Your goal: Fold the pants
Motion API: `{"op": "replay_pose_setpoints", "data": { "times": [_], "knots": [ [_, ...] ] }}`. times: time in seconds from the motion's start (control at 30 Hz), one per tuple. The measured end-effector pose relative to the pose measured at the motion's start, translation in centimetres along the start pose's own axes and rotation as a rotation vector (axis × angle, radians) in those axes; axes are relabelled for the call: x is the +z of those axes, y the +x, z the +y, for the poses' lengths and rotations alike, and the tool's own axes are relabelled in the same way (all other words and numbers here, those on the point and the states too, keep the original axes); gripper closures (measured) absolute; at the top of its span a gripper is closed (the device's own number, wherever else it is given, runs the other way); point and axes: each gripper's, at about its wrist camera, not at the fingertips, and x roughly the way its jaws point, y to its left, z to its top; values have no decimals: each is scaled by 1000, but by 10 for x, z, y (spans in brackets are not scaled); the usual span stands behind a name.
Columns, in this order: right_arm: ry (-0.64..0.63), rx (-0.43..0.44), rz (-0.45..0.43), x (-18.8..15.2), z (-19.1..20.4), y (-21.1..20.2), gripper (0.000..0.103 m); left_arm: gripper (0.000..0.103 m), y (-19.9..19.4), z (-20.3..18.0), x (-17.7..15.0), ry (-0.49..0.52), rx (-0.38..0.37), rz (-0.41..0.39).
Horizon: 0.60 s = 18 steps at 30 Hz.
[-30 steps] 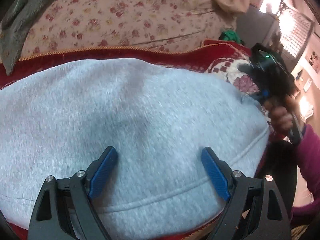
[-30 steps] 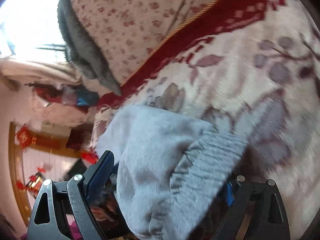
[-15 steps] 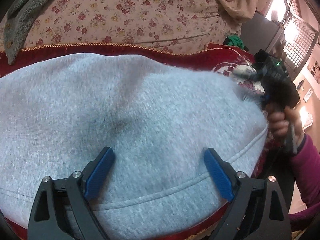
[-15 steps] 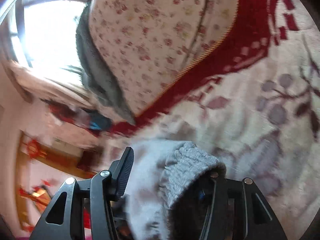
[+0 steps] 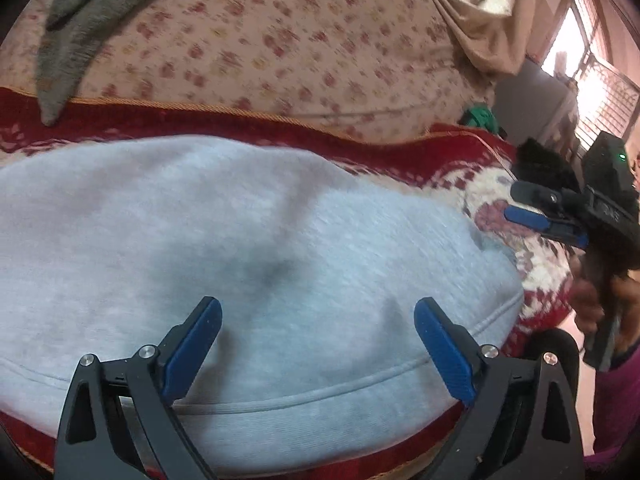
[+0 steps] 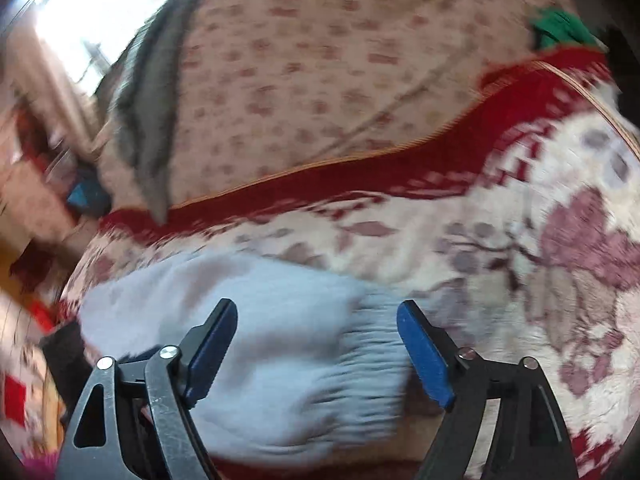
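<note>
Red and cream blanket (image 5: pixel 404 160) covers the surface, with a flowered cover (image 5: pixel 280 48) behind it. From our left wrist we see the grey pants (image 5: pixel 248 232) spread across the near middle; our left gripper (image 5: pixel 316 322) hangs above them, fingers wide, holding nothing. At right our right gripper (image 5: pixel 532 204) hovers over the blanket. From our right wrist, the pants' ribbed cuff (image 6: pixel 360 364) lies below our opening fingers (image 6: pixel 424 352), which grip nothing.
</note>
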Motion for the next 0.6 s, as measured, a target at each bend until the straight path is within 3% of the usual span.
{"op": "replay_pose_setpoints", "data": {
  "times": [0.2,0.3,0.4,0.6],
  "knots": [
    [-140,58,72,8,55,52,15,6,-14,29,36,2,85,-49],
    [-220,34,106,17,76,86,15,6,-9,46,62,-8,94,-51],
    [-345,4,144,30,103,120,15,6,15,63,90,4,113,0],
    [-517,-116,256,33,133,193,17,6,69,92,96,0,278,105]
  ]
}}
